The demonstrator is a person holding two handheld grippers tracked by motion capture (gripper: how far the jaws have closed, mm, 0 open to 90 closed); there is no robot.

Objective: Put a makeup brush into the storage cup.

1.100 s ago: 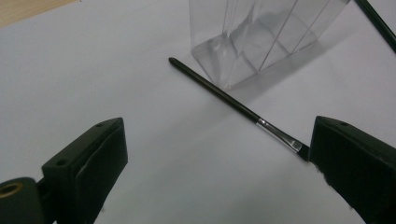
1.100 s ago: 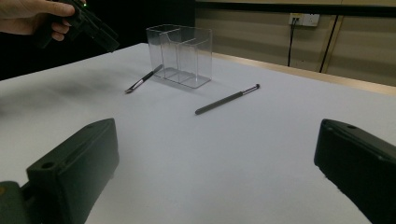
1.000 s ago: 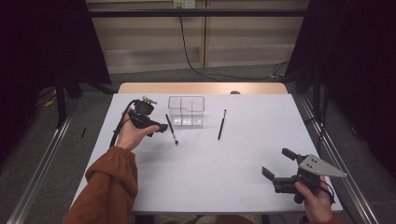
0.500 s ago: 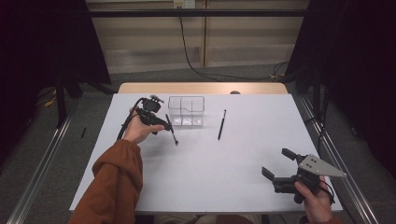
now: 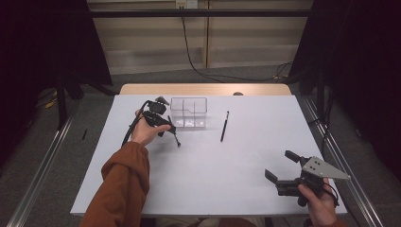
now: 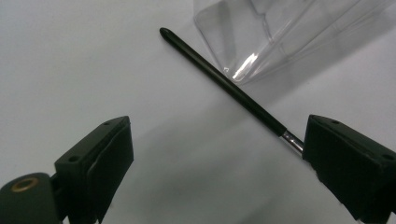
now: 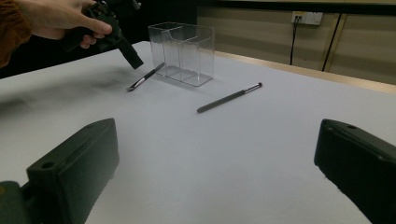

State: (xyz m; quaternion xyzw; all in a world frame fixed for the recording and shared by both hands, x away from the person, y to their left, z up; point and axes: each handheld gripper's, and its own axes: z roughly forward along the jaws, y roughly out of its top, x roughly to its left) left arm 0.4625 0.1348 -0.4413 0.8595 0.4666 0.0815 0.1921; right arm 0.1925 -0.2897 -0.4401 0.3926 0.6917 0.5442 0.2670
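Barely begun: left gripper (image 5: 166, 128), jaws apart but just narrowing, straddles the near pen (image 6: 224, 84) beside the box (image 5: 189, 112) upper left. Nothing gripped; second pen (image 5: 224, 126) waits. Right gripper (image 5: 283, 170) idles, open.

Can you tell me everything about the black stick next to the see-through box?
The black stick is a thin pen-like rod, dark and smooth, with a rounded tip at one end and a shiny silver bit at the other. It lies flat on the white table, right beside the clear box. The left gripper hovers over it with jaws open, not pressing on it.
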